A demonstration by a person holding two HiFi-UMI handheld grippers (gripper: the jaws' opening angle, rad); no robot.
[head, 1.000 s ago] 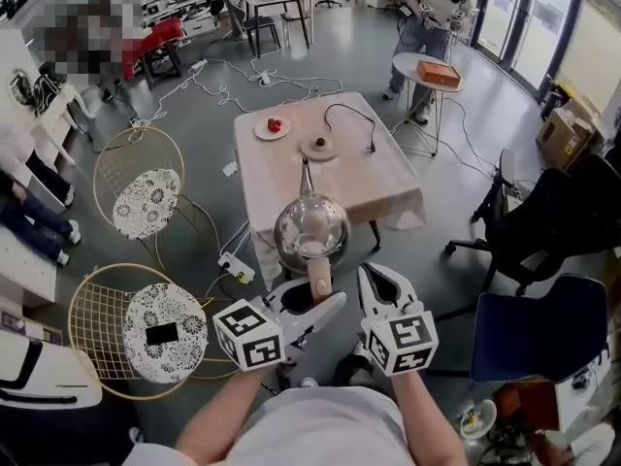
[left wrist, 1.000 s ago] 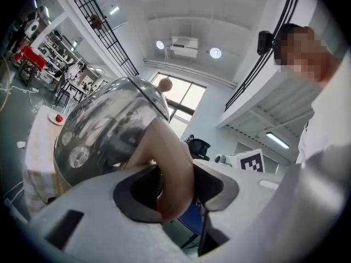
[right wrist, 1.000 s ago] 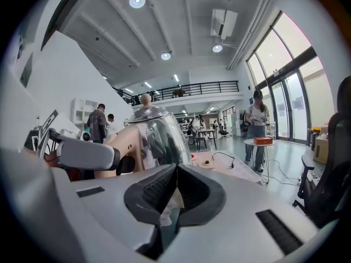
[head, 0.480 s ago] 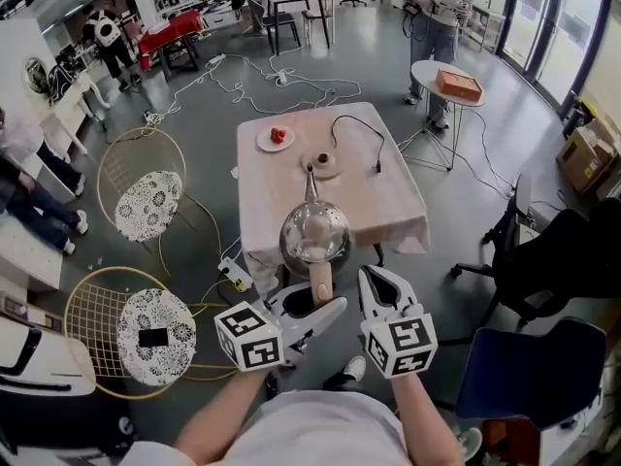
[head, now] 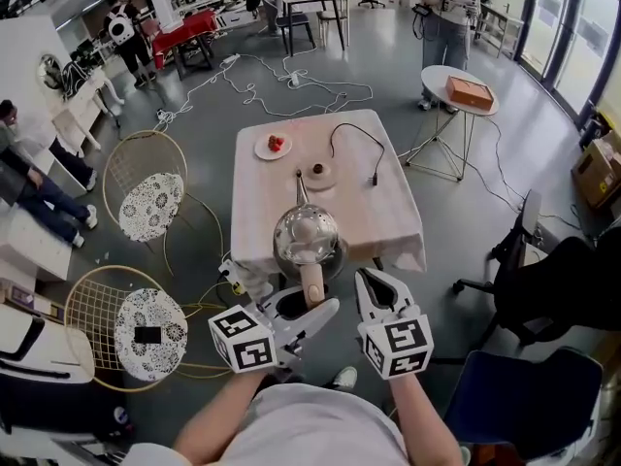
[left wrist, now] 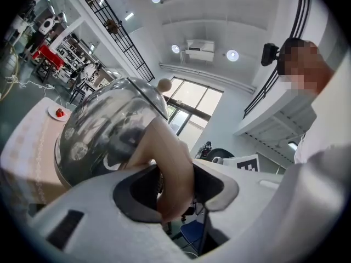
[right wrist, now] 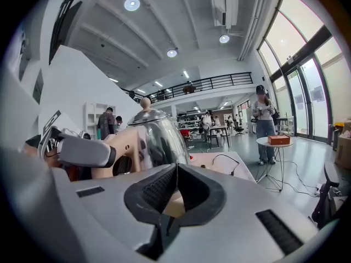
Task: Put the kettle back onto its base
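Steel kettle (head: 307, 233) in transit. It hangs over the near edge of the cloth-covered surface (head: 388, 212), apparently carried clear of it, with the spout pointing away from the person toward the base (head: 318, 173). The base sits empty near the middle of the surface, well apart from the kettle body. A black cord (head: 354, 136) loops just beside the base, and a small plate (head: 274, 146) with a red item lies to its left.

The left gripper (head: 309, 309) is clamped on the kettle's pale handle (head: 312, 282) — its own view shows the handle pinched between both pads. The right gripper (head: 374, 284) rides alongside, just right of the handle, jaws together on nothing.

Progress, as judged: pickup is done and the carry is under way. Remaining — bring the kettle over the base, lower it to seat squarely, then release the handle.
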